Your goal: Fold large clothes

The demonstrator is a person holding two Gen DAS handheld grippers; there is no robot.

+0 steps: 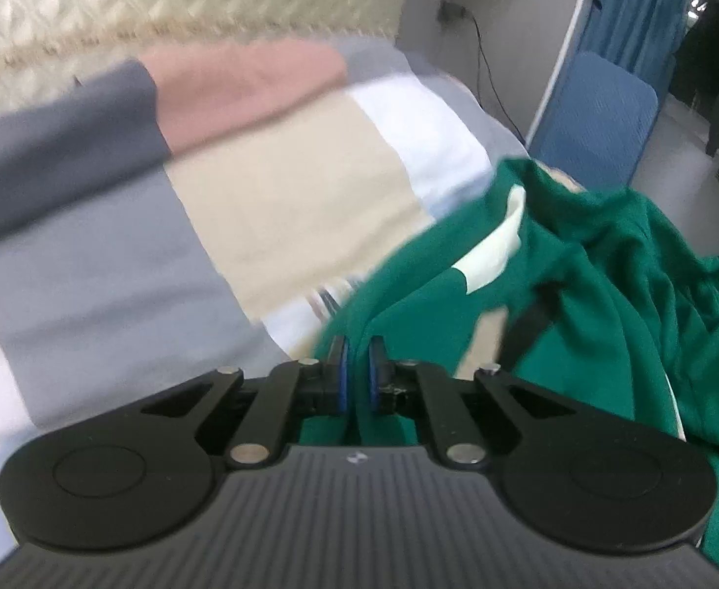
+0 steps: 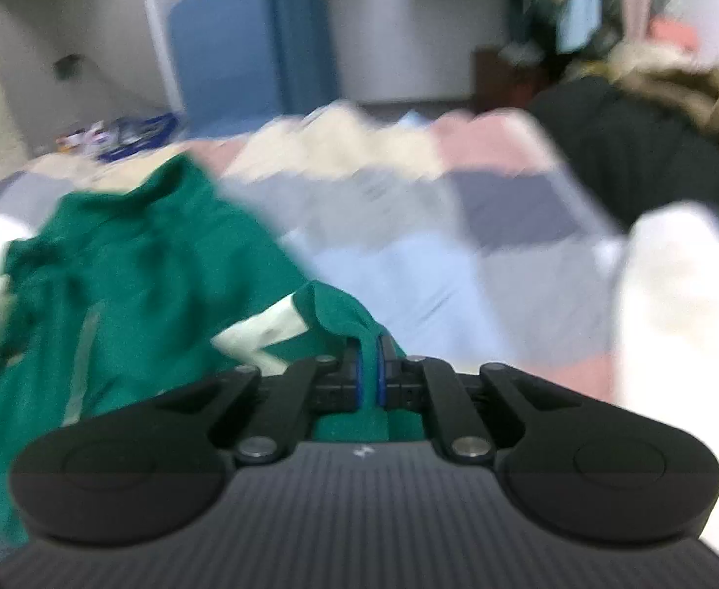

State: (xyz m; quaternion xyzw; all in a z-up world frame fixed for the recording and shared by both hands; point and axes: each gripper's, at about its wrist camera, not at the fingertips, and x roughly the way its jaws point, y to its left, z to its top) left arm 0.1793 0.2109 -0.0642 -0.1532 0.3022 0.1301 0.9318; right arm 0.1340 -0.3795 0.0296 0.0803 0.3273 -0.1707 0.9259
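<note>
I have each hand-held gripper, left [image 1: 358, 361] and right [image 2: 369, 361], pinching the green garment [image 1: 605, 294]; its bulk lies crumpled on the bed [image 1: 114, 245] between them.

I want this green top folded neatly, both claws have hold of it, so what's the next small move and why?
Probably lift both claws and draw them apart to spread it. The left claw and right claw are each shut on an edge of the green garment, which lies bunched and wrinkled on the patchwork bedspread.

No legible text or labels anywhere.
</note>
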